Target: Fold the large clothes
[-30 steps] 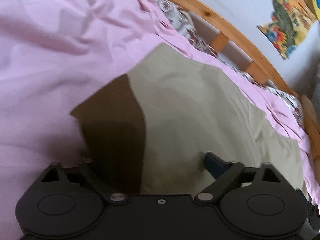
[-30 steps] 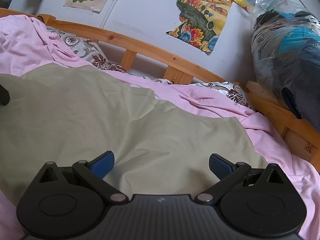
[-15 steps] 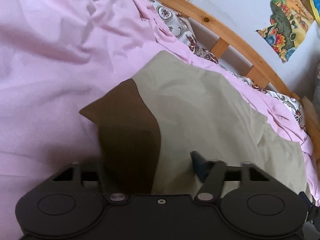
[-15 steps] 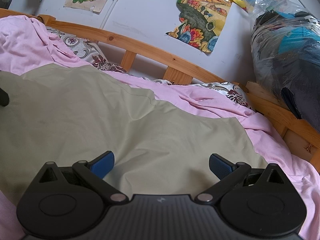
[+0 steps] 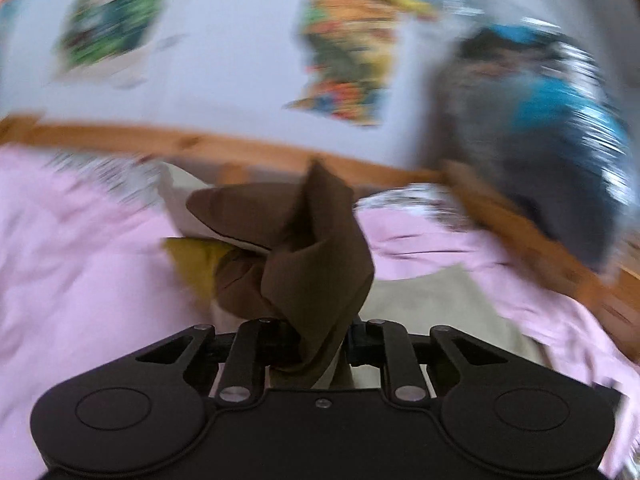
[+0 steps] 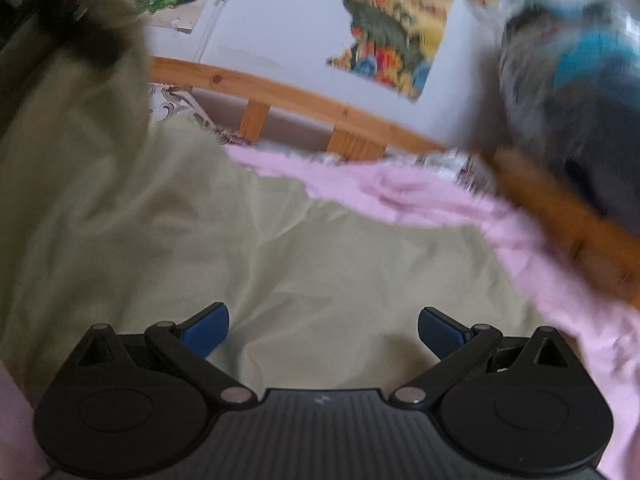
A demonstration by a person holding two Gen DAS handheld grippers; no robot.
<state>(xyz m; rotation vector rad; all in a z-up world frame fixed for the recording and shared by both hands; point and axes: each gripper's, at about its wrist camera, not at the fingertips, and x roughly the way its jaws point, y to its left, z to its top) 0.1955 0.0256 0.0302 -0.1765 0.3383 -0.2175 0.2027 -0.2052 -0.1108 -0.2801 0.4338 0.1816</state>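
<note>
Khaki garment (image 6: 280, 248), brown corner (image 5: 316, 248); pink sheet (image 6: 400, 196).

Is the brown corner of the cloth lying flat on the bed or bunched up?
Bunched up. The brown corner stands crumpled between the closing left tongs, raised off the pink sheet.

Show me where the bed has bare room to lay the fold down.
Free: the flat olive cloth ahead of the open right gripper, and the pink sheet between it and the wooden rail. Crowded: the left side, where the left gripper lifts the brown corner.
</note>
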